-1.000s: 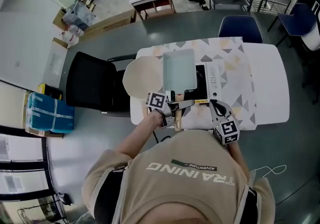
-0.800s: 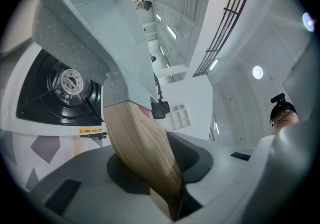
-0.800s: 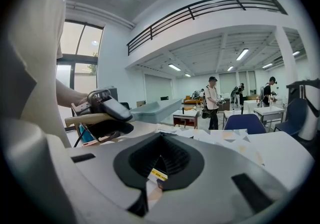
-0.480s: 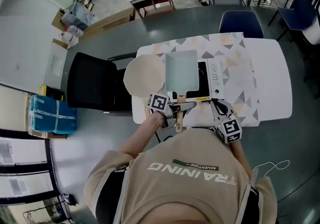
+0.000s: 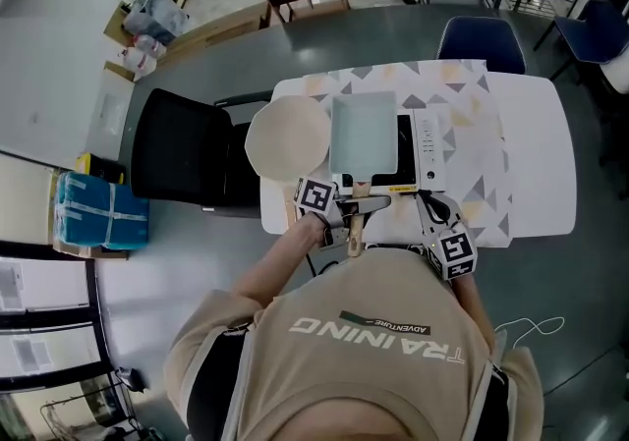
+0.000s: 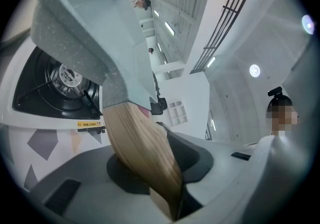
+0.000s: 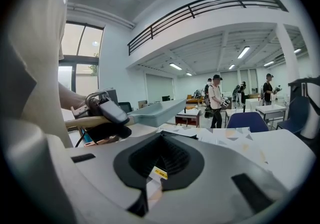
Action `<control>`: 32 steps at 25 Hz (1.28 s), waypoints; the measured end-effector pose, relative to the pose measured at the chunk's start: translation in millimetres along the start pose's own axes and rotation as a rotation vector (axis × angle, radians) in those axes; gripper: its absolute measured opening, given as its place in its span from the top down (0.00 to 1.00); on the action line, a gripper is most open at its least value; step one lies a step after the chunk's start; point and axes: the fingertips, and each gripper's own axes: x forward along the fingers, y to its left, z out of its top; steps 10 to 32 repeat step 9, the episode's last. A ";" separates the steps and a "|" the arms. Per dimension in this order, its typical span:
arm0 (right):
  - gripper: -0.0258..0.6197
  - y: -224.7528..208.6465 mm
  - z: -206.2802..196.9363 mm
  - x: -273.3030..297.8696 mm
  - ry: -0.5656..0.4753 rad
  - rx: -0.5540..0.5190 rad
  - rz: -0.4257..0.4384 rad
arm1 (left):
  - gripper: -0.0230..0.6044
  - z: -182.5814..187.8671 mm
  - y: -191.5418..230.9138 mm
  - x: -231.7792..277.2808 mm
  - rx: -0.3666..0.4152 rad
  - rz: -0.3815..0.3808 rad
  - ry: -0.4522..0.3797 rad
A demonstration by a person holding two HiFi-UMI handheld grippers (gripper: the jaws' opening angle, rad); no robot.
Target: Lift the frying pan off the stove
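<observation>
A square pale-blue frying pan (image 5: 364, 130) with a wooden handle (image 5: 356, 223) hangs over the white tabletop stove (image 5: 425, 146). My left gripper (image 5: 352, 211) is shut on the handle (image 6: 140, 148), which runs between its jaws. In the left gripper view the pan (image 6: 85, 23) is tilted above the black burner (image 6: 65, 76), clear of it. My right gripper (image 5: 432, 211) sits at the stove's front right corner, shut with nothing in it. The right gripper view shows the pan (image 7: 155, 111) raised level at the left, and my right gripper (image 7: 147, 195) close to the table.
A round beige board (image 5: 285, 139) lies left of the stove on the white table (image 5: 536, 164), which has a patterned cloth (image 5: 482, 130). A black chair (image 5: 182, 159) stands at the left and a blue chair (image 5: 480, 41) behind. People stand far off.
The head view has drifted slightly. The pan stays in the left gripper's hold over the stove, and the right gripper keeps its place.
</observation>
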 end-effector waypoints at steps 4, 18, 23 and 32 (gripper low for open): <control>0.96 0.6 2.0 0.3 -0.005 -0.005 0.004 | 0.79 -0.7 3.0 -1.6 -0.012 0.011 -0.006; 0.96 -1.3 -2.5 -4.7 0.010 -0.004 0.003 | 0.79 -1.4 3.0 0.0 -0.014 0.011 -0.008; 0.96 -1.3 -2.5 -4.7 0.010 -0.004 0.003 | 0.79 -1.4 3.0 0.0 -0.014 0.011 -0.008; 0.96 -1.3 -2.5 -4.7 0.010 -0.004 0.003 | 0.79 -1.4 3.0 0.0 -0.014 0.011 -0.008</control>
